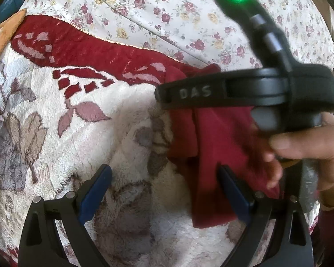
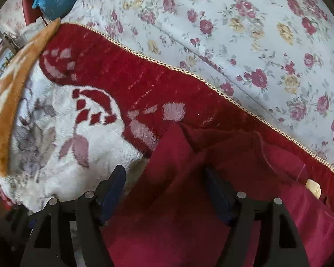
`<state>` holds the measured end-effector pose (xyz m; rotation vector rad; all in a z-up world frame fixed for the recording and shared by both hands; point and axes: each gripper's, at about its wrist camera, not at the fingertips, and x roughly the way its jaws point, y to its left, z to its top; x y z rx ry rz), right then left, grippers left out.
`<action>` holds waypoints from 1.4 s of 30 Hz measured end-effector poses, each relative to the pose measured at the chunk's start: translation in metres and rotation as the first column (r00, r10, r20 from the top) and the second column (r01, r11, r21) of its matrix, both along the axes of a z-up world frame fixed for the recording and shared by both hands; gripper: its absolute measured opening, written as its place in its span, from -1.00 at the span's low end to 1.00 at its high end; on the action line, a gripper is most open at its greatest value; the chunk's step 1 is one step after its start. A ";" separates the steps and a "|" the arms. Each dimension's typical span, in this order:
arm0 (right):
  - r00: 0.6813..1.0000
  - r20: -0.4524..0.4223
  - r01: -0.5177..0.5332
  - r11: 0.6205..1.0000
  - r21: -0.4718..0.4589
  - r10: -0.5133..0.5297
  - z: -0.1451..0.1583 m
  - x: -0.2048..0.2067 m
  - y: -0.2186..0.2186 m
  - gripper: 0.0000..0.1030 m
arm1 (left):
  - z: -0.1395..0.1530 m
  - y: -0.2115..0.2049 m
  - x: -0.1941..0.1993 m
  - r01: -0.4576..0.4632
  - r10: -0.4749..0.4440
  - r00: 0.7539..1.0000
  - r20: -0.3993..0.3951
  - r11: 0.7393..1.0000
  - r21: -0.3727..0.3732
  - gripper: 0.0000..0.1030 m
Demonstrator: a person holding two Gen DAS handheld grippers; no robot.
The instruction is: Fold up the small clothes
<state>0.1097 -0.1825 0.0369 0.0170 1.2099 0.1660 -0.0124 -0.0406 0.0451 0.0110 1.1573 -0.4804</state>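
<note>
Two grippers, one red cloth: right is nearer

Two spread grippers hang over a fleece blanket [image 1: 55,155]. The red cloth [image 1: 220,155] lies on it as a long strip, its axis running from 12 to 6 o'clock in the left wrist view. The left gripper [image 1: 164,191] stands with jaws wide, holding nothing; the cloth's edge touches only its right finger, so the cloth sits at about 2 o'clock from its middle. The right gripper [image 2: 164,191], jaws also apart and pressing nothing, hangs directly over the cloth [image 2: 189,178], which passes between its fingers. I judge the right better placed to pinch.
</note>
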 end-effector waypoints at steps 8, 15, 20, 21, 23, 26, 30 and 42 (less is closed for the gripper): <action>0.999 0.046 -0.011 0.997 0.074 0.008 0.013 -0.012 -0.027 -0.59 | -0.003 -0.005 0.014 -0.007 0.007 1.000 0.000 1.000 -0.028 0.85; 0.997 0.065 0.030 0.974 0.223 -0.045 0.033 -0.029 -0.059 -0.64 | -0.007 -0.021 0.026 -0.019 0.020 1.000 0.005 0.998 -0.062 0.88; 0.997 0.060 0.031 0.971 0.238 -0.046 0.034 -0.035 -0.063 -0.64 | -0.002 -0.030 0.035 0.012 -0.022 0.998 -0.057 0.986 -0.167 -0.10; 0.997 0.058 0.033 0.969 0.244 -0.048 0.035 -0.034 -0.064 -0.64 | -0.001 -0.031 0.035 0.015 -0.022 0.999 -0.041 0.987 -0.163 -0.11; 0.997 0.050 0.040 0.963 0.267 -0.055 0.038 -0.035 -0.068 -0.61 | 0.001 -0.034 0.035 0.031 -0.036 0.999 -0.030 0.987 -0.158 -0.19; 0.995 0.037 0.079 0.952 0.294 -0.094 0.043 -0.034 -0.076 -0.04 | 0.008 -0.032 0.033 0.034 -0.036 0.999 -0.008 0.983 -0.180 -0.41; 0.994 0.029 0.094 0.950 0.297 -0.107 0.049 -0.033 -0.073 0.75 | 0.020 -0.033 0.029 0.054 -0.049 0.998 0.030 0.978 -0.201 -0.45; 0.998 -0.049 0.051 0.995 0.080 -0.047 0.002 -0.004 -0.039 0.19 | 0.026 -0.047 0.015 0.108 -0.098 0.993 0.068 0.980 -0.167 -0.44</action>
